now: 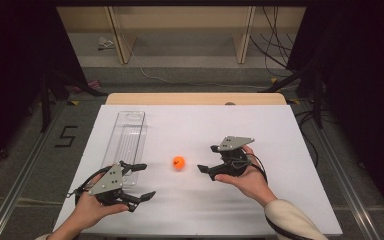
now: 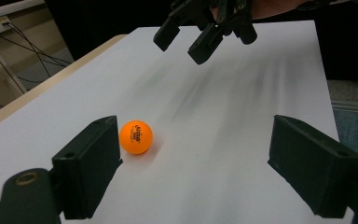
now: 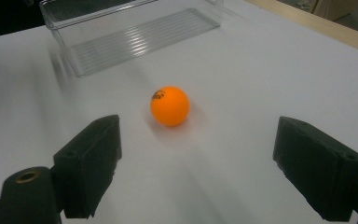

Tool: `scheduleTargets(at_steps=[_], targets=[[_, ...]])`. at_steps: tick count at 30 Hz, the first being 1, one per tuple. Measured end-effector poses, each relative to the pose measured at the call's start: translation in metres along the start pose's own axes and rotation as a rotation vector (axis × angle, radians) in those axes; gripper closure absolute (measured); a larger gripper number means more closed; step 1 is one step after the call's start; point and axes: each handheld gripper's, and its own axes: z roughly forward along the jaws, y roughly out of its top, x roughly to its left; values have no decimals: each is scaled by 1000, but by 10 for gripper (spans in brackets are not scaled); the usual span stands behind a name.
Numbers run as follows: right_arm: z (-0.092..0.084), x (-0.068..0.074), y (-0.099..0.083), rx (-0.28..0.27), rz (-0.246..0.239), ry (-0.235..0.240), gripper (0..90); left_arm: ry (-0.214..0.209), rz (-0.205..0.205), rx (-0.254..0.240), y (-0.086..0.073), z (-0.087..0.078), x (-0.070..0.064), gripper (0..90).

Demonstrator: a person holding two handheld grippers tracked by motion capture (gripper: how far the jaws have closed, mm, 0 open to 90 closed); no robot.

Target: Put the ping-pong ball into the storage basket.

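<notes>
From the high view, the orange ball (image 1: pixel 179 162) rests on the white table (image 1: pixel 195 125) near its middle, between my two grippers. My left gripper (image 1: pixel 142 181) sits at the ball's 8 o'clock, jaws spread wide and holding nothing. My right gripper (image 1: pixel 209 159) is at the ball's 3 o'clock, close by but not touching, its jaws parted too. A clear plastic tray (image 1: pixel 127 135) lies at the ball's 10 o'clock, running toward the far edge.

In the left gripper view, my jaws stand far apart; the ball (image 2: pixel 136 137) shows just beside the left jaw at 9 o'clock. My right gripper (image 2: pixel 186 44) hangs at 12 o'clock.

In the right gripper view, my jaws are wide open, the ball (image 3: pixel 169 106) lies ahead between them, untouched. The tray (image 3: pixel 135 32) lies beyond at 11 o'clock.
</notes>
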Motion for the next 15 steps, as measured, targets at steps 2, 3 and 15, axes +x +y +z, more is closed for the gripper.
scheduleTargets(at_steps=[2,3,15], targets=[[1,0,0,1,-1,1,162,0,-1,-1,0,0,0,162],[1,1,1,1,-1,3,162,-1,0,-1,0,0,0,162],[10,2,4,6,-9,12,162,-1,-1,-1,0,0,0,162]])
